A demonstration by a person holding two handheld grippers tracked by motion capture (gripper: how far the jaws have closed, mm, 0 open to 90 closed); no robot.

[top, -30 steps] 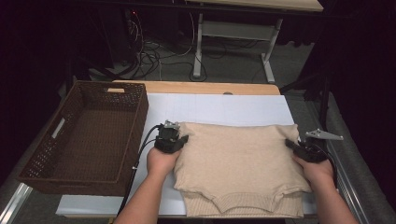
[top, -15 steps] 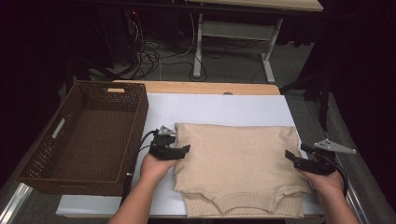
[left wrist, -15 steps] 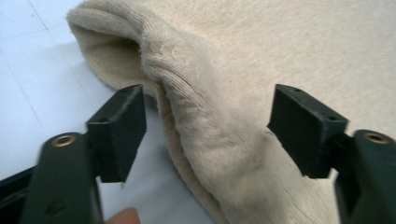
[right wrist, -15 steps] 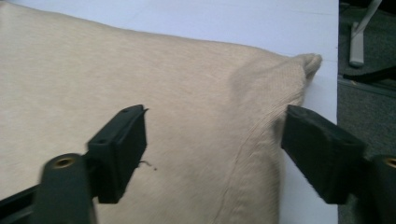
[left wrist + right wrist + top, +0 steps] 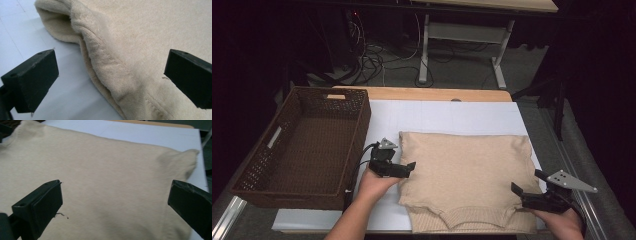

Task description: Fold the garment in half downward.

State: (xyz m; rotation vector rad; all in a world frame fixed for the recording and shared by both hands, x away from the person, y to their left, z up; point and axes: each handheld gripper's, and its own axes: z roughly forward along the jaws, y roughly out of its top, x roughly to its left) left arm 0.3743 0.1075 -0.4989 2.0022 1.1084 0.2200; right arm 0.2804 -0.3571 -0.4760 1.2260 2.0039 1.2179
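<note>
On the white table cover point(image 5: 447, 115), a folded beige sweater point(image 5: 464, 175) lies flat just right of the brown wicker basket point(image 5: 307, 145), with both grippers released at its side edges.

Both sets of jaws have just been opening and now stand wide apart, nothing pinched: the left gripper point(image 5: 404, 170) sits low at the sweater's left folded edge, which runs between its jaws without touching the pads, and the right gripper point(image 5: 527, 192) hovers at the lower right corner, over the knit. Judging the next fold or lift, each gripper should take the doubled edge deep enough to catch every layer, both at matching points, so the stack stays square. Forearms come in from the near edge, wrists level, jaws pointing inward toward the sweater.
</note>
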